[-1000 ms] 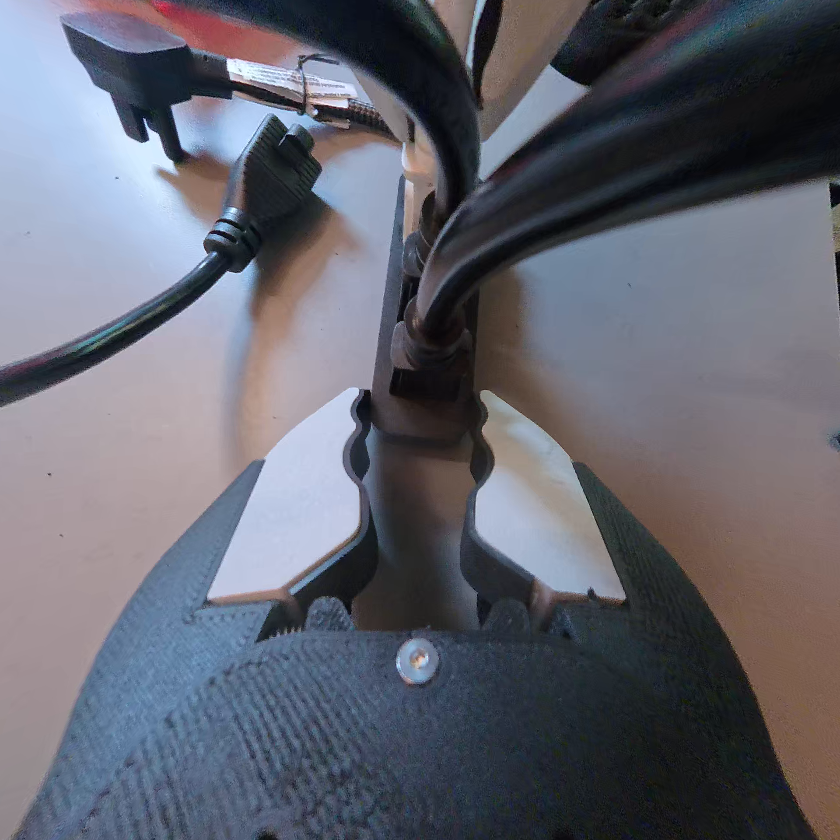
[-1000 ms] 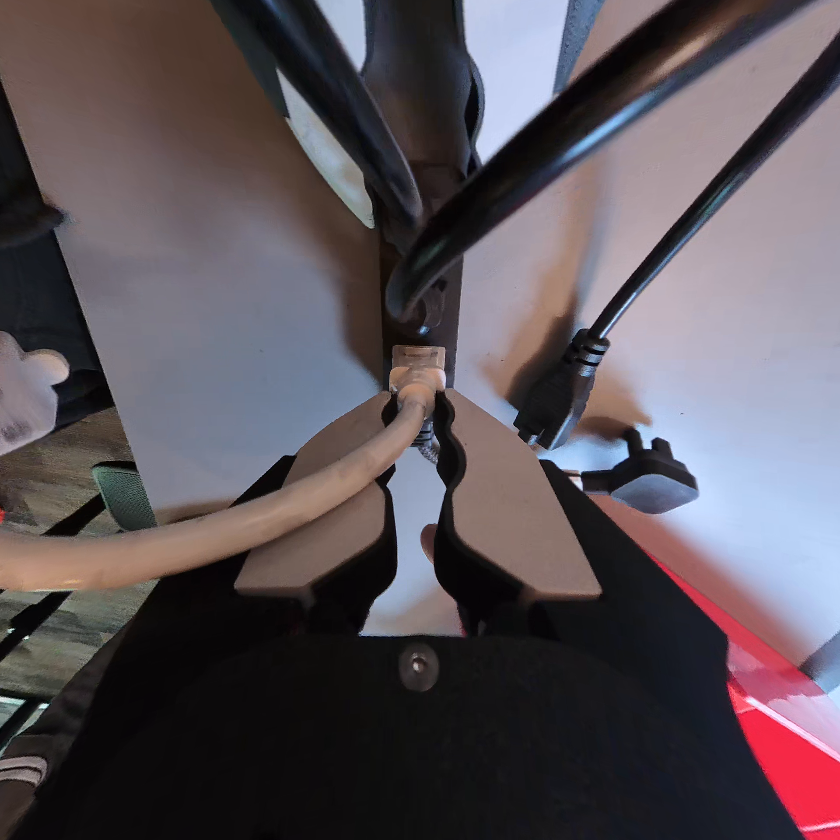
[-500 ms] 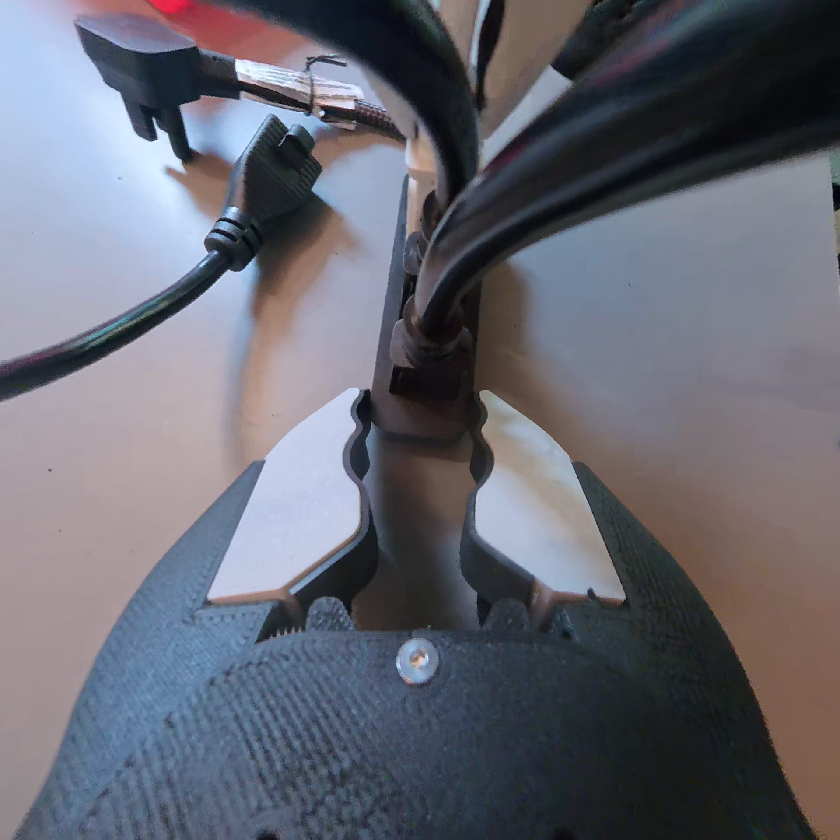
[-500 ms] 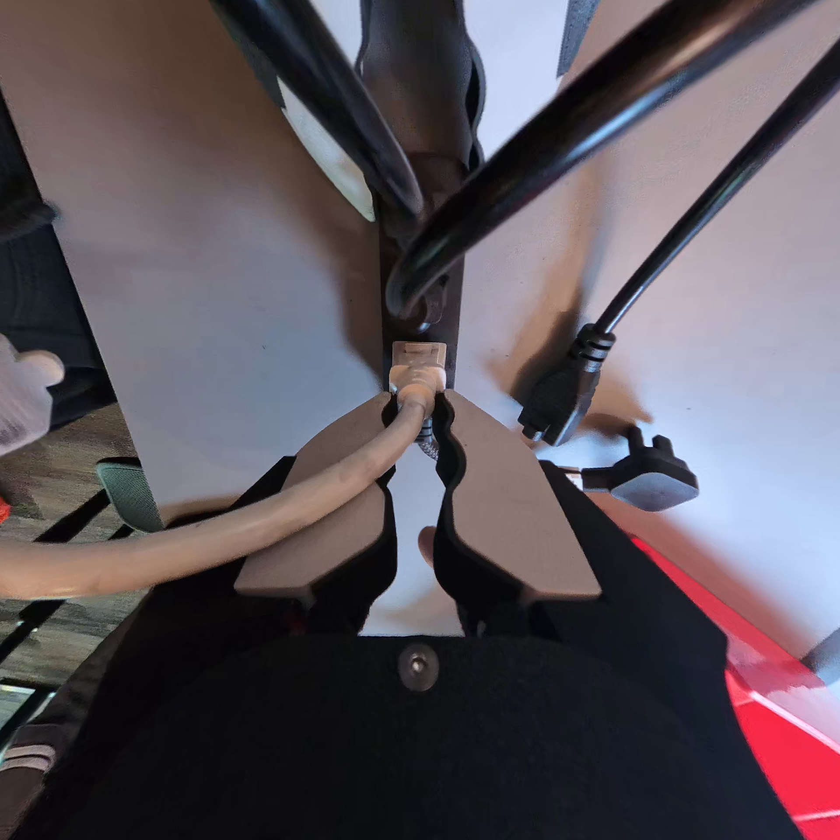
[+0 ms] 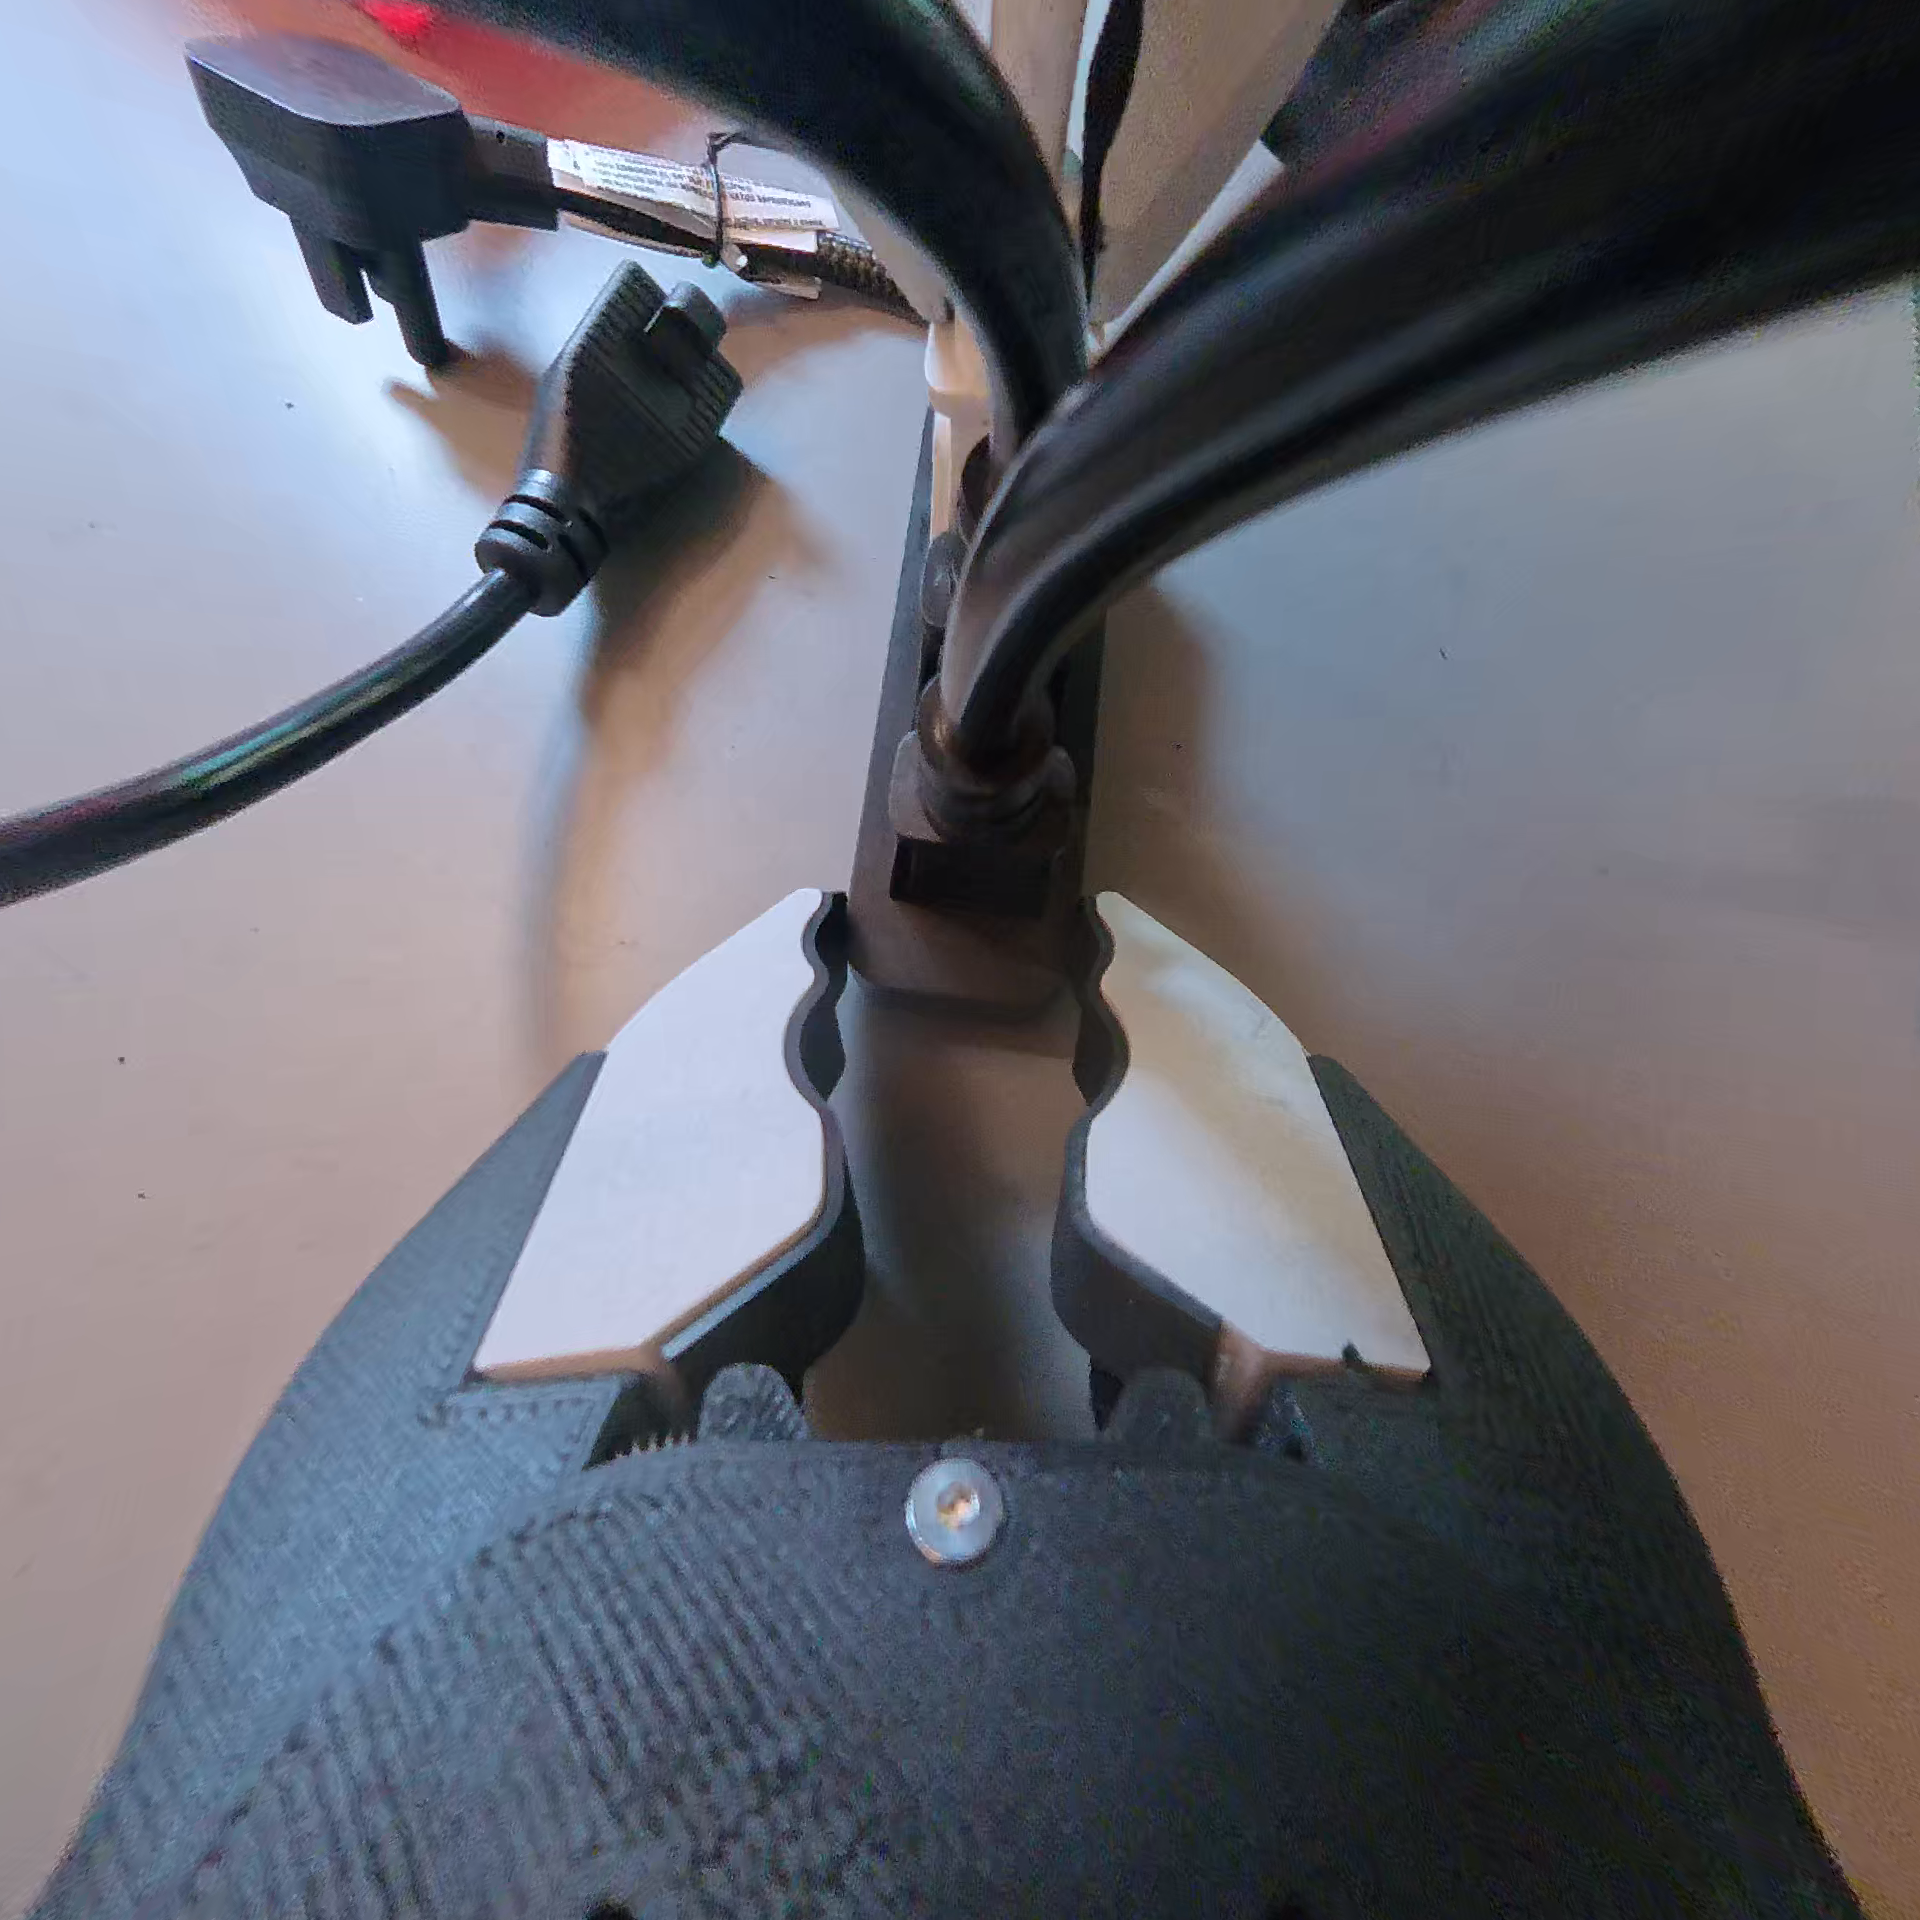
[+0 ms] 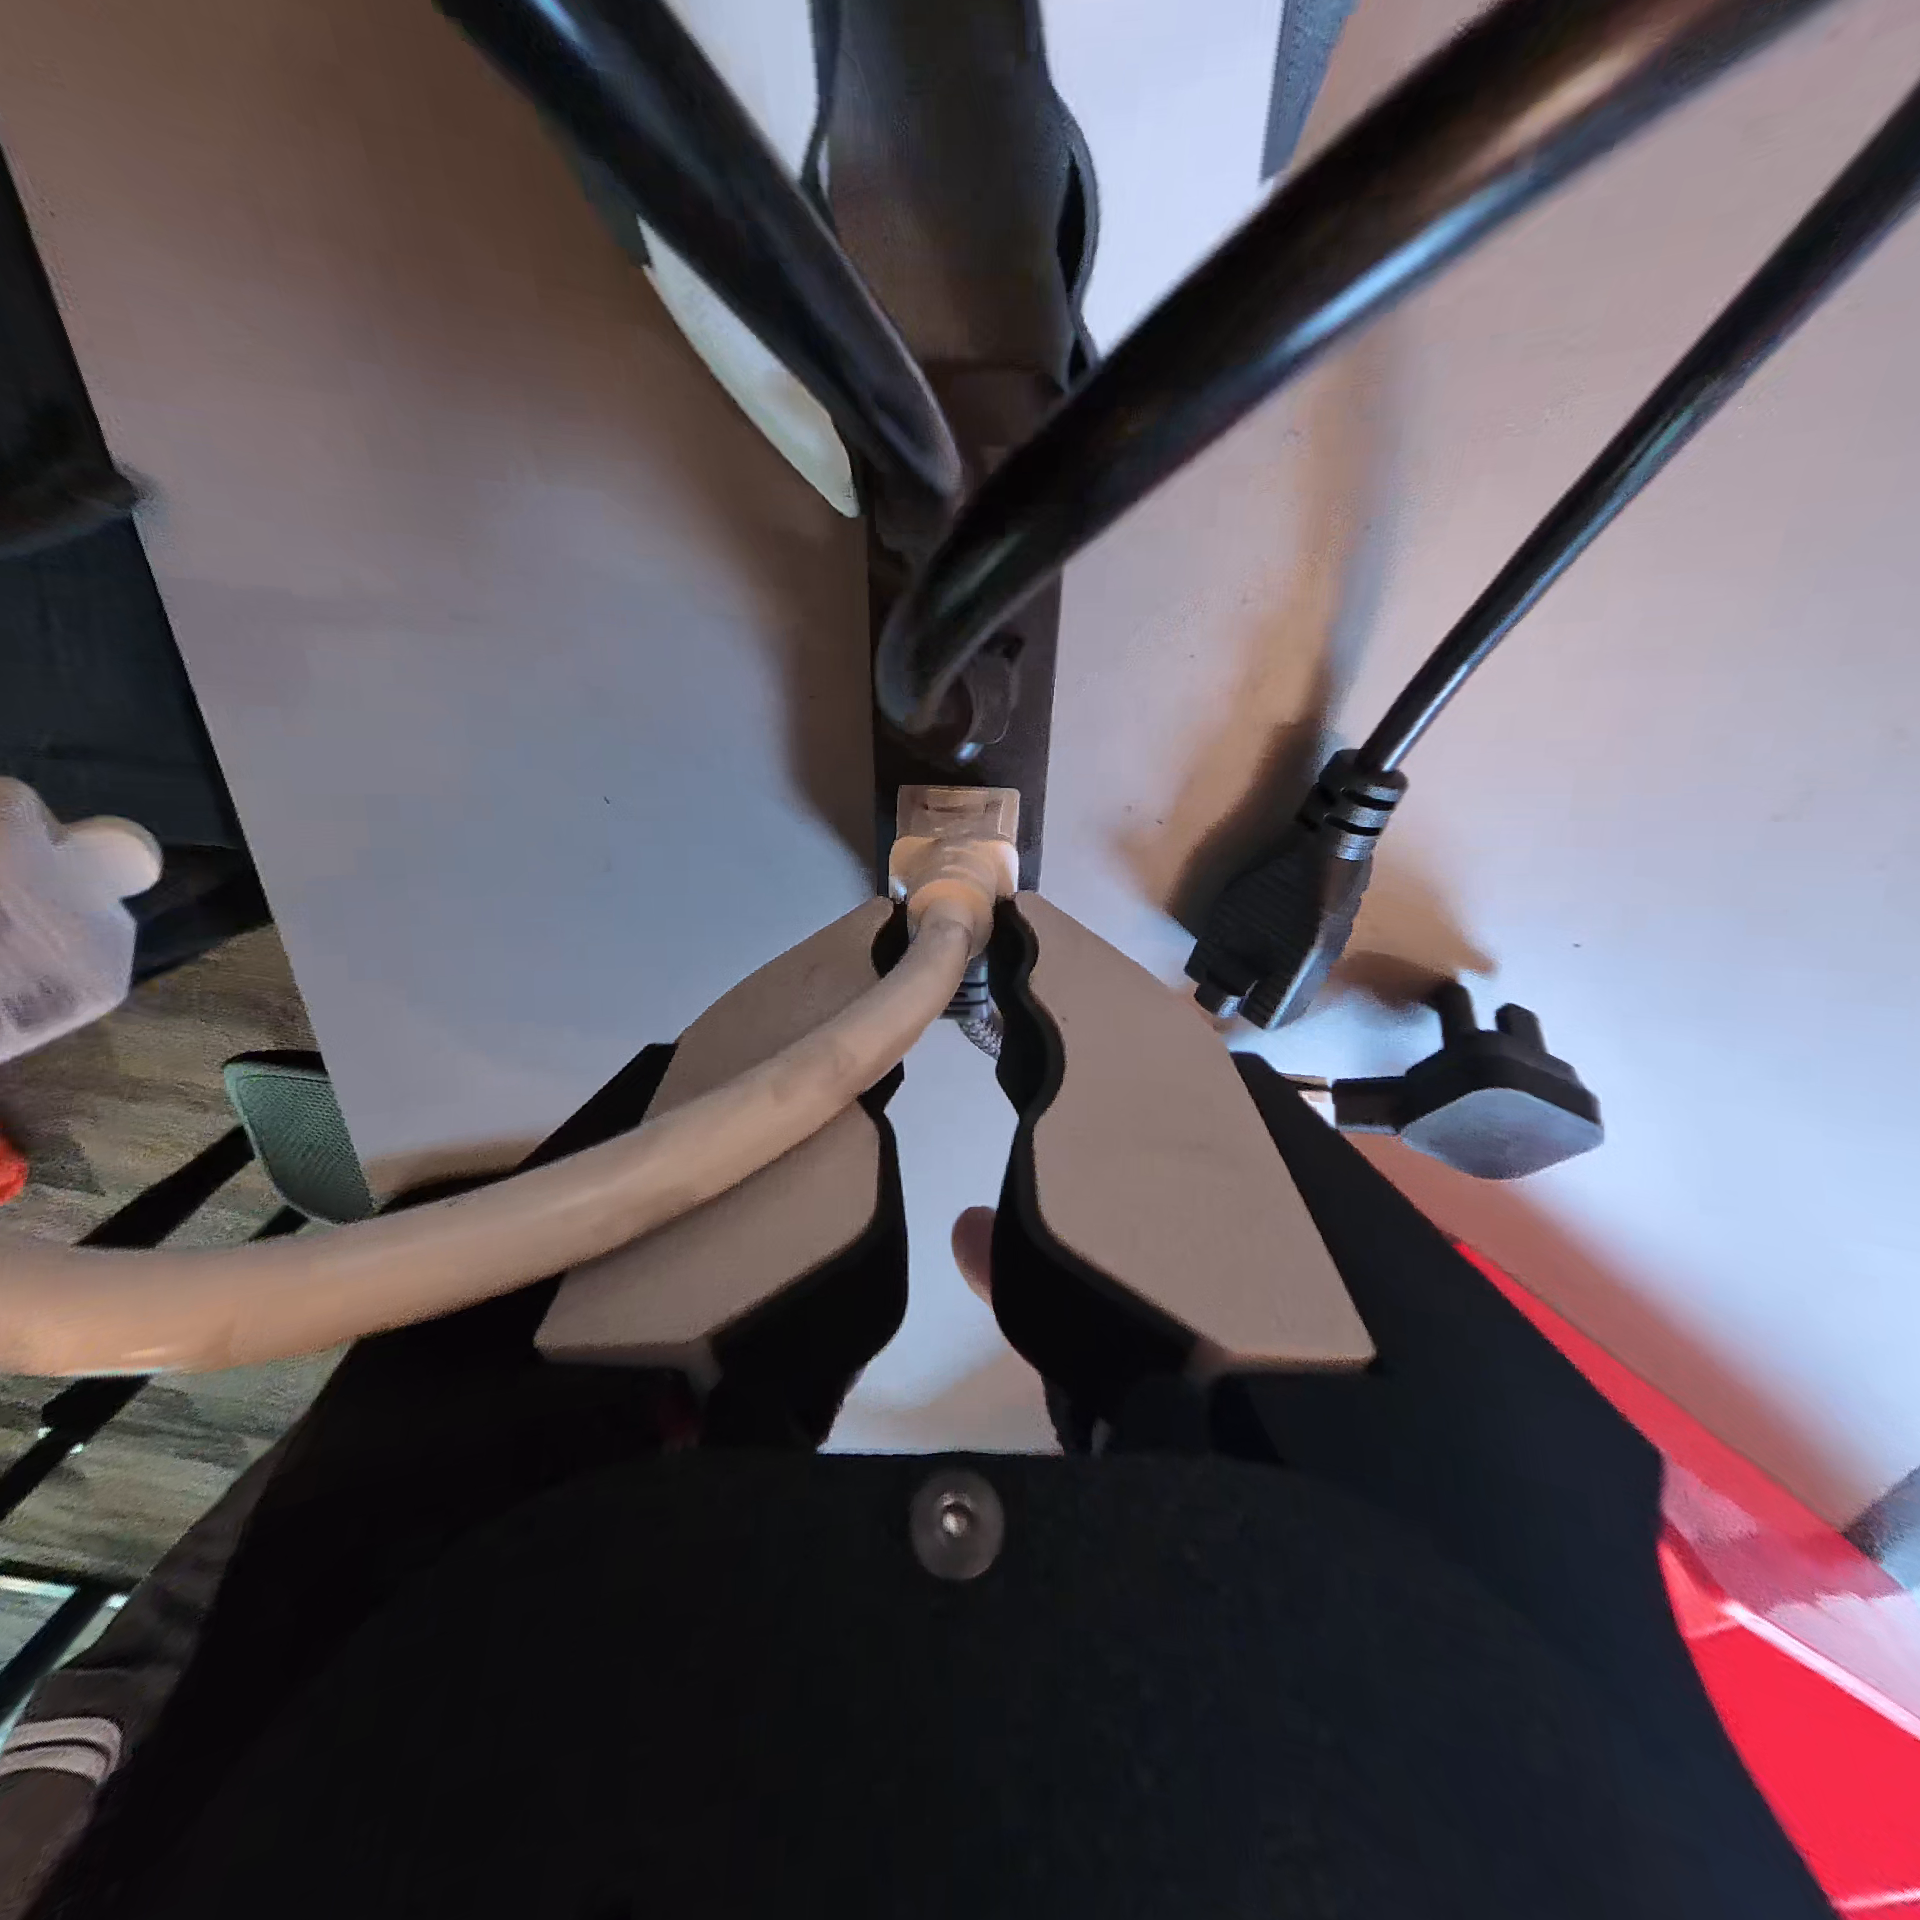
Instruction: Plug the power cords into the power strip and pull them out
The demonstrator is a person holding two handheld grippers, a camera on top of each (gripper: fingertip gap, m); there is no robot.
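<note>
A dark power strip [image 5: 883,748] lies on the pale table, running away from the camera. My left gripper [image 5: 961,914] is shut on its near end. Black plugs [image 5: 977,831] with thick black cords [image 5: 1403,343] sit in its sockets. In the right wrist view the strip [image 6: 1034,727] shows from its other end, with a beige plug [image 6: 951,831] in the end socket. My right gripper [image 6: 945,920] is closed narrowly around the beige cord [image 6: 623,1174] just behind that plug. The strip's braided cable [image 6: 977,1013] lies under it between the fingers. The cord then runs over the left finger.
A loose black plug [image 5: 634,405] and the strip's own flat black plug [image 5: 332,156] lie on the table beside the strip; both also show in the right wrist view [image 6: 1278,935] [image 6: 1496,1112]. A red surface [image 6: 1766,1610] borders the table. A gloved hand [image 6: 52,904] is beyond the table's edge.
Almost nothing. Both grippers keep their holds and both views drift only slightly. The gloved hand beyond the table's edge shifts a little.
</note>
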